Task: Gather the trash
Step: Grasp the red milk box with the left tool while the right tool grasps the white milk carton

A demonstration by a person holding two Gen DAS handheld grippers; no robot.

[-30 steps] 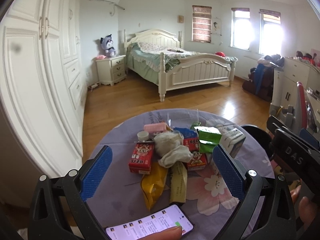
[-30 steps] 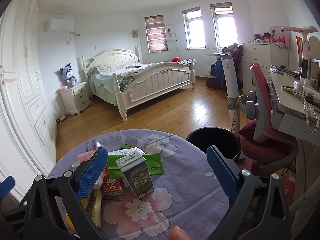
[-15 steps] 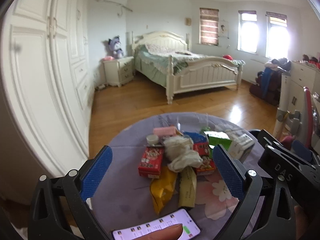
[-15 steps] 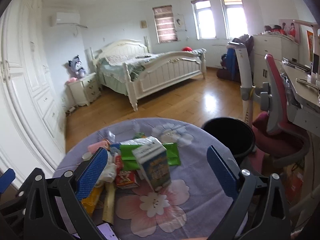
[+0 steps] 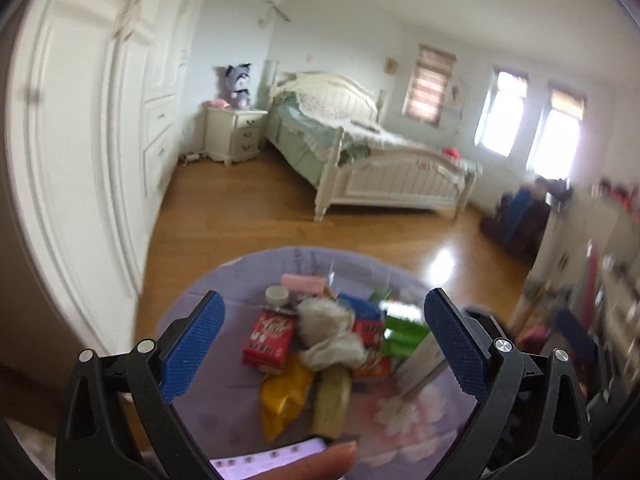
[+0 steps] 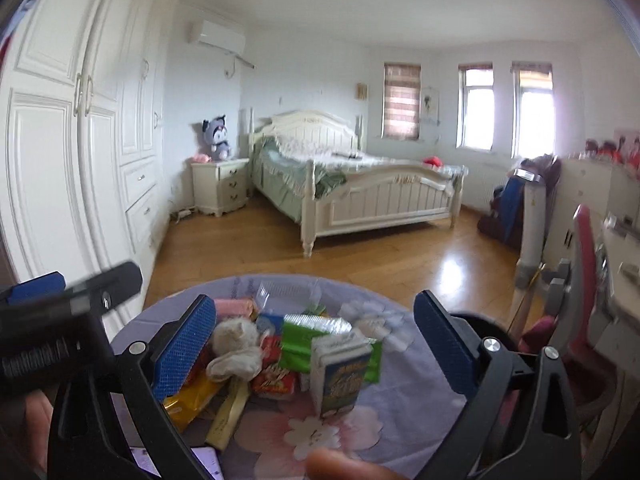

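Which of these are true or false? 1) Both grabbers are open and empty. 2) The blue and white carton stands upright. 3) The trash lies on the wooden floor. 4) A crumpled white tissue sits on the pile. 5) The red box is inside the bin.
1) True: the left gripper and the right gripper hold nothing.
2) True: the carton stands upright.
3) False: it lies on the round table.
4) True: the tissue tops the pile.
5) False: the red box lies on the table.
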